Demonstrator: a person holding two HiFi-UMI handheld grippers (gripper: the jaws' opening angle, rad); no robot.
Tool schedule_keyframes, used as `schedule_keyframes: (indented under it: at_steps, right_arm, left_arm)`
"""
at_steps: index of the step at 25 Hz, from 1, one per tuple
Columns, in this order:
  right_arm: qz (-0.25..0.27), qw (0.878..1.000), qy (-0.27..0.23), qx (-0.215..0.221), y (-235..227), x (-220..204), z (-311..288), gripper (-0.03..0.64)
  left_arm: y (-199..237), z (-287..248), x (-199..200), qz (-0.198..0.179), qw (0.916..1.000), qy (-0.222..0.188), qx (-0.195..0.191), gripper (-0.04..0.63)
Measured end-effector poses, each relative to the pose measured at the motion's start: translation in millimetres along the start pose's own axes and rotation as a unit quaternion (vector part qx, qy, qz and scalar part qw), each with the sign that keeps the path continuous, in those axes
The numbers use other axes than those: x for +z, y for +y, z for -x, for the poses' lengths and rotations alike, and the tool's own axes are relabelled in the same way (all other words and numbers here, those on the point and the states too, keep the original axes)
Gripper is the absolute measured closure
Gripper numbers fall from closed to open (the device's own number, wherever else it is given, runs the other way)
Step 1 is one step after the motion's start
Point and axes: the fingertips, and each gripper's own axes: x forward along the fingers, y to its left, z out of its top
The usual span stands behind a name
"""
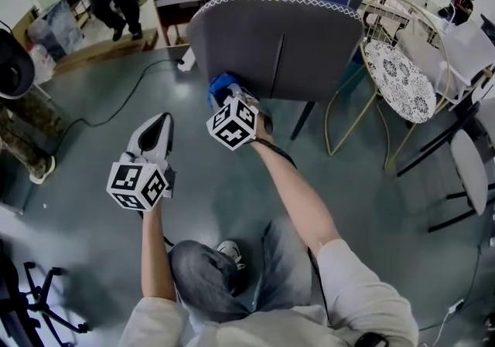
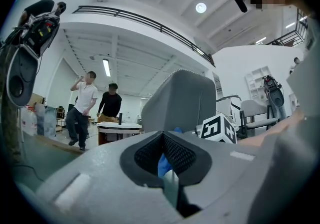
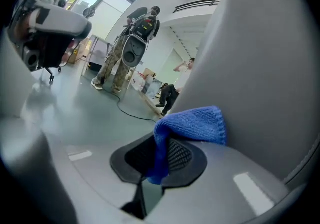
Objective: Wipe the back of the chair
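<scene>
we clamp blue cloth (image 1: pixel 218 83) in right gripper (image 1: pixel 232 98) against chair back (image 1: pixel 294 44) to wipe | left gripper (image 1: pixel 161 123) closed, empty, aside

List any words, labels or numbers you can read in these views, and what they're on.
Readable text: none in any view.
left marker cube and right marker cube: black-and-white square patterns only, no letters or digits.
chair back and blue cloth: no tag or print shows.

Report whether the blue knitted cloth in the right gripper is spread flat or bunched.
Bunched: the blue knitted cloth drapes in a folded lump over the right gripper, whose jaws pinch one end.
</scene>
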Motion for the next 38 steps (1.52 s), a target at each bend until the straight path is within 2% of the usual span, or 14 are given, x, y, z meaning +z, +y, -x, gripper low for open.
schedule_keyframes:
  at_steps: [6, 15, 24, 30, 34, 38]
  right_arm:
    - [-0.006, 1.000, 0.020, -0.014, -32.1, -33.2, 22.1, 0.580]
    - [-0.017, 0.996, 0.062, -0.057, -93.2, -97.8, 88.1, 0.580]
    - [-0.052, 0.985, 0.113, -0.118, -154.7, -167.8, 152.5, 0.580]
    - [-0.060, 0.975, 0.155, -0.145, -178.6, -215.0, 182.6, 0.579]
    - [-0.083, 0.971, 0.156, -0.162, -187.1, -226.9, 200.2, 0.579]
    - [-0.130, 0.970, 0.110, -0.175, -178.2, -208.9, 213.0, 0.580]
  left_arm:
    - [-16.2, -18.2, -1.1, 0.001, 0.9999, 0.000, -0.013, 0.592]
    - [-52.9, -46.1, -4.0, -0.003, 0.9991, 0.008, -0.042, 0.592]
    - [-92.9, -75.9, -8.5, -0.001, 0.9966, 0.013, -0.081, 0.592]
    - [-102.2, -82.4, -9.6, -0.002, 0.9957, 0.013, -0.091, 0.592]
    - [-103.4, -84.2, -9.8, -0.002, 0.9957, 0.012, -0.091, 0.592]
    - [-99.1, -81.4, -10.6, 0.001, 0.9960, 0.014, -0.088, 0.592]
